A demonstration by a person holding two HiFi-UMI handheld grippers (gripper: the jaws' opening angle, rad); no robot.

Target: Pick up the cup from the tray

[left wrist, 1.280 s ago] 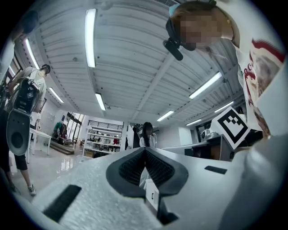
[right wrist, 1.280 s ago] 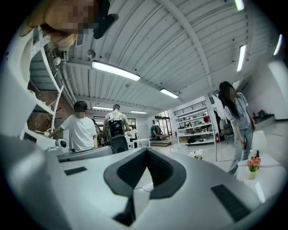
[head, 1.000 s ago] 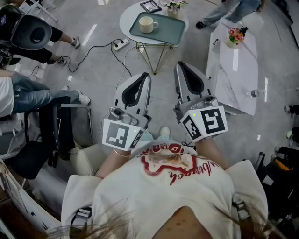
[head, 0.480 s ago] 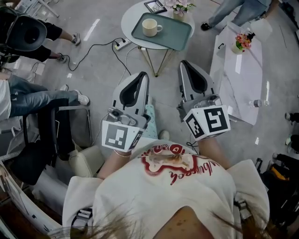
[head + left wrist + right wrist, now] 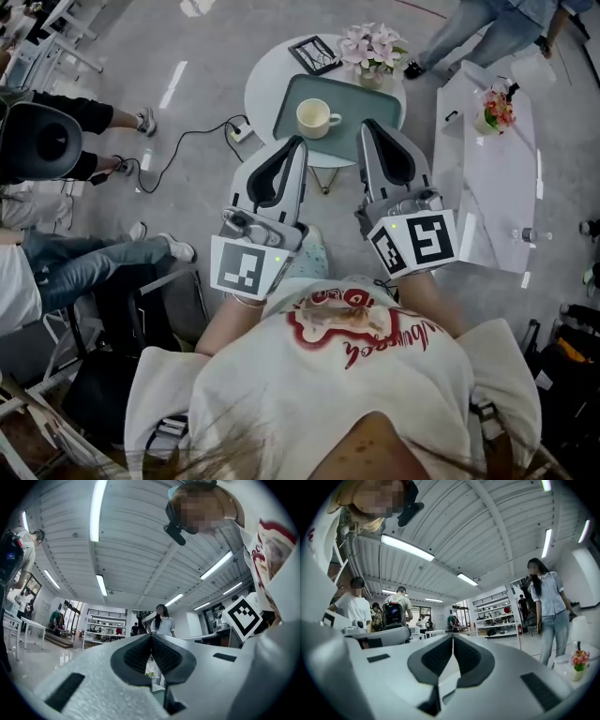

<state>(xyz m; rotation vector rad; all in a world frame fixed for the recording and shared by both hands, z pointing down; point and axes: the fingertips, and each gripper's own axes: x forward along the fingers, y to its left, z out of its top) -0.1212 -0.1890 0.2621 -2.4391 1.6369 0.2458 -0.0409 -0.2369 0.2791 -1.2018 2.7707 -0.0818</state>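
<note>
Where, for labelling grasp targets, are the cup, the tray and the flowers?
cup (image 5: 312,117), head view, its open mouth.
tray (image 5: 349,101), head view, bare floor right of the cup.
flowers (image 5: 373,44), head view, the pink blossoms.

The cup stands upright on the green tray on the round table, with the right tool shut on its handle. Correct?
No. The right tool is shut on nothing: the right gripper view shows its jaws together, empty, and the head view shows it apart from the cup, which stands upright on the green tray on the round table.
</note>
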